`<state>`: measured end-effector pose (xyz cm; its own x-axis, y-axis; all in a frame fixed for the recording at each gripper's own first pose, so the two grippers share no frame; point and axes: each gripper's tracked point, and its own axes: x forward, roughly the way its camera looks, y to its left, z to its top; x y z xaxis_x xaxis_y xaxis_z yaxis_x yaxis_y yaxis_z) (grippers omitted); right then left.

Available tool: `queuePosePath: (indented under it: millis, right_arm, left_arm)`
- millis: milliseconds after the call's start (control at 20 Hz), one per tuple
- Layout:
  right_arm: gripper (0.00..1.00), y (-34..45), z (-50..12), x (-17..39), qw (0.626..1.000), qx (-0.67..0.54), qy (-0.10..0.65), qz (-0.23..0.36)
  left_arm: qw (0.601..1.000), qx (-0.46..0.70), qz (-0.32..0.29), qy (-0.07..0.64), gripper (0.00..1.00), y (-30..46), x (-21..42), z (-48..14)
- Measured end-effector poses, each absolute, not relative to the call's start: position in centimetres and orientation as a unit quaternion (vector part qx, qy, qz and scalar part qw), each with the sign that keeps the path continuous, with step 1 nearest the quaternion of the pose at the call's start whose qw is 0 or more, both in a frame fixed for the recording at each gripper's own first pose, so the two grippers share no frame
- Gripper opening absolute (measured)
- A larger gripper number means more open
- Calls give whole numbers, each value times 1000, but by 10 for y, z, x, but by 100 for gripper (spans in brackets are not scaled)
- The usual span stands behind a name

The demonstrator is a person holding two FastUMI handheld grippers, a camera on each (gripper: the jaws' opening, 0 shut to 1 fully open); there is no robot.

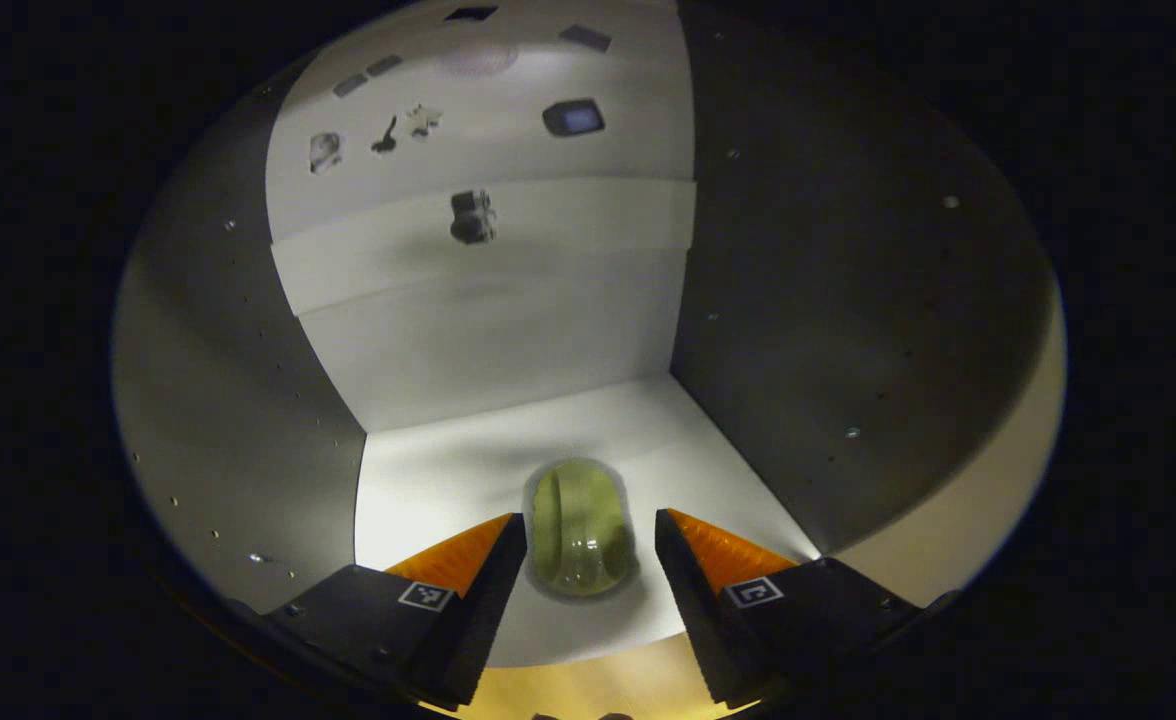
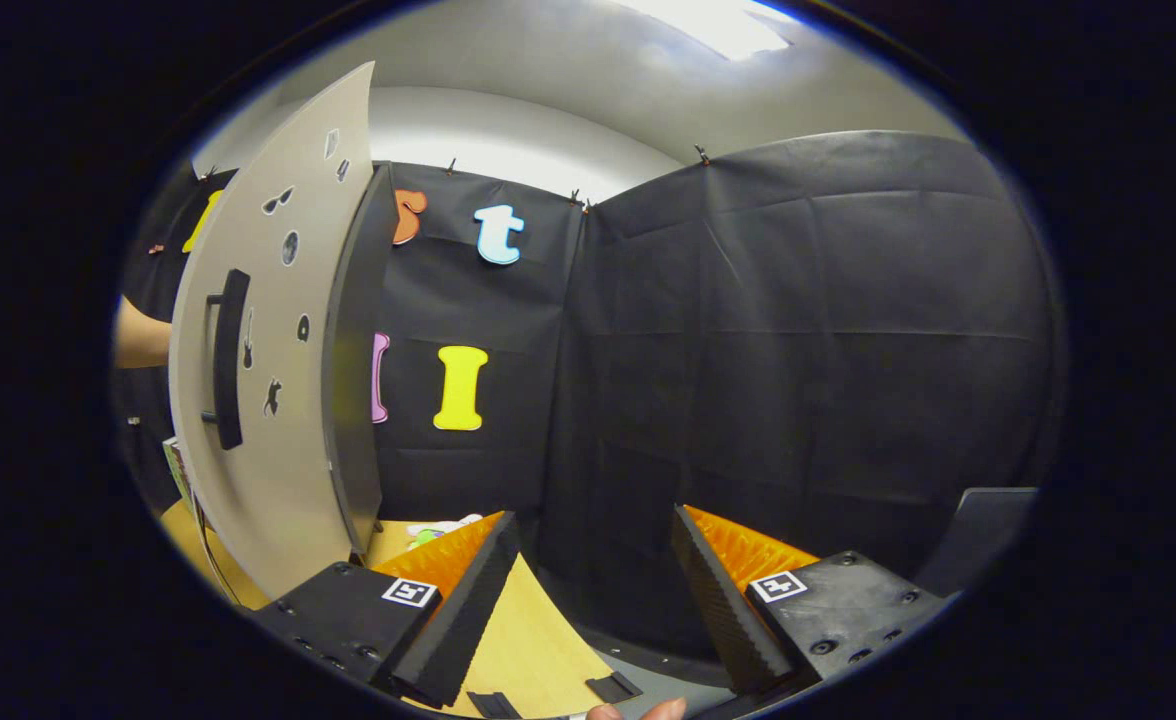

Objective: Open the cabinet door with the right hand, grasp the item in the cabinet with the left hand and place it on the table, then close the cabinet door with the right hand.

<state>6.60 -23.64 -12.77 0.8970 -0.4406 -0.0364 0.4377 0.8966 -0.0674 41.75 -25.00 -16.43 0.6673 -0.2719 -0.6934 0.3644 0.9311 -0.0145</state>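
One item sits in the cabinet (image 1: 508, 340): a yellow-green tape roll (image 1: 581, 540) on the white cabinet floor, at 6 o'clock in the left gripper view. Left tool (image 1: 590, 560) has its fingers apart, one on each side of the roll, neither pressing on it that I can tell. Grasp not made yet.

Right tool (image 2: 596, 590) is also spread, holding nothing, hanging over the worktop (image 2: 533, 640) with the open cabinet door (image 2: 258, 380) at 9 o'clock; its one black handle (image 2: 225, 358) is well apart from the fingers.

Risks, my read:
- Roll lies close to the front lip; an off-centre closure could nudge it out or spin it away.
- Rounded, glossy sides: a pinch too near the fingertips likely slips.
- Side walls are near; a skewed withdrawal could clip one.
- Door unrestrained; if it swings back it hits the left arm.

Count: one roll, one door, one handle, two tools.
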Motion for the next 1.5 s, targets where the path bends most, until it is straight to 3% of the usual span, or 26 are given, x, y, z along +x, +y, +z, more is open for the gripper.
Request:
queuePosePath:
  millis: [350,400,450,550,600,900,950,1000,1450,1500]
  right_arm:
    - [97,-257,-140,63,967,-24,40,-249]
    - [98,-257,-143,65,967,-24,43,-250]
    - [97,-256,-144,66,967,-24,45,-249]
    - [94,-252,-147,68,968,-24,49,-244]
    - [97,-250,-148,68,969,-27,50,-242]
    - [94,-236,-143,68,972,-37,47,-228]
    - [97,-234,-140,69,973,-36,43,-225]
    - [94,-229,-138,69,974,-35,40,-222]
    - [94,-178,-116,89,985,-32,13,-168]
    - [97,-172,-114,92,987,-29,10,-161]
  left_arm:
    - [900,78,-168,394,63,-251,434,-187]
    - [900,81,-163,396,58,-250,435,-189]
    - [899,82,-159,399,39,-249,433,-189]
    - [898,86,-159,401,26,-249,433,-190]
    - [897,89,-159,402,23,-248,431,-189]
    - [906,76,-170,381,20,-242,415,-163]
    - [907,73,-175,376,20,-240,408,-156]
    - [909,68,-182,369,20,-239,402,-148]
    - [922,37,-218,317,20,-206,312,-112]
    - [923,37,-218,315,20,-200,300,-113]
